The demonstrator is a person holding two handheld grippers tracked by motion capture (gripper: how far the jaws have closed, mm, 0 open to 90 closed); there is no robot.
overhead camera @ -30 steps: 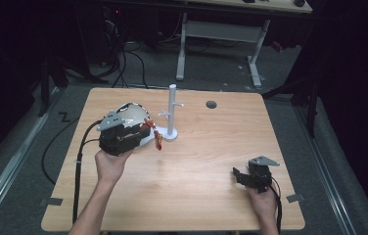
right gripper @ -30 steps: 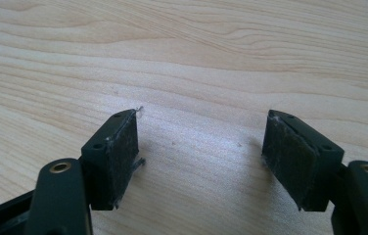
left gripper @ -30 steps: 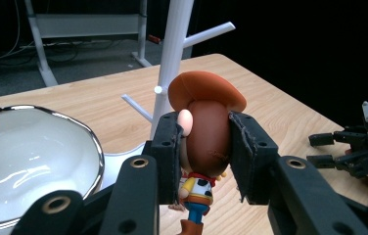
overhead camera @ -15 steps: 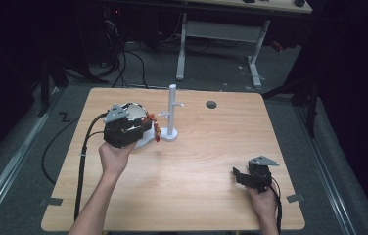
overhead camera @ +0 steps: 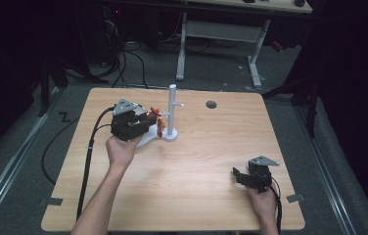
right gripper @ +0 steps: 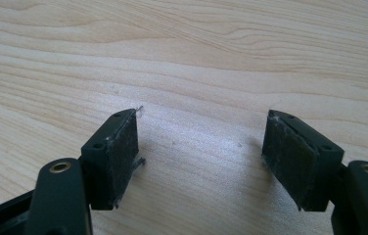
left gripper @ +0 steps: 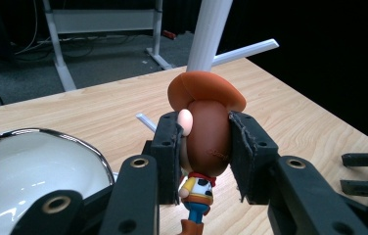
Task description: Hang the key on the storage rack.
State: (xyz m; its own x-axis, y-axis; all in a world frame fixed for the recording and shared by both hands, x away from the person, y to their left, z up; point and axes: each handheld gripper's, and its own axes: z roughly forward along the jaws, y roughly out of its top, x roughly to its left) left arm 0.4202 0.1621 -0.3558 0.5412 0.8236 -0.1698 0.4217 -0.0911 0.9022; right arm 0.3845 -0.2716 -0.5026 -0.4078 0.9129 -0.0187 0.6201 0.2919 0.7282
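- Nearest the person, at the near right of the counter [overhead camera: 196,196], the right hand-held gripper [overhead camera: 243,177] rests low in the right hand [overhead camera: 263,203], well apart from everything else.
- In the right gripper view its two black pads stand wide apart over bare wood grain, with nothing between them.
- The left forearm reaches in from the bottom edge toward the middle left of the counter, and the left hand [overhead camera: 121,151] grips the left hand-held gripper [overhead camera: 158,121], from which a black cable trails back over the near left edge.
- The left hand-held gripper is clamped on a small cowboy figurine [left gripper: 205,147]: in the left gripper view the pads press both sides of its brown head, just under the orange hat.
- The figurine hangs upright between the pads, its yellow shirt, blue trousers and brown boots below them and above the counter.
- In the high view the figurine [overhead camera: 159,122] sits just beside the white stand [overhead camera: 172,115], on its left side.
- The stand is an upright white post on a base, with thin pegs sticking out sideways; one peg shows above and behind the figurine's hat.
- A shiny white rounded object [left gripper: 35,171] lies at the lower left of the left gripper view, close beside the gripper.
- Farther back on the counter is a small dark round hole [overhead camera: 211,104].
- Beyond the far edge stands a white-legged desk frame [overhead camera: 221,34] on the dark floor.
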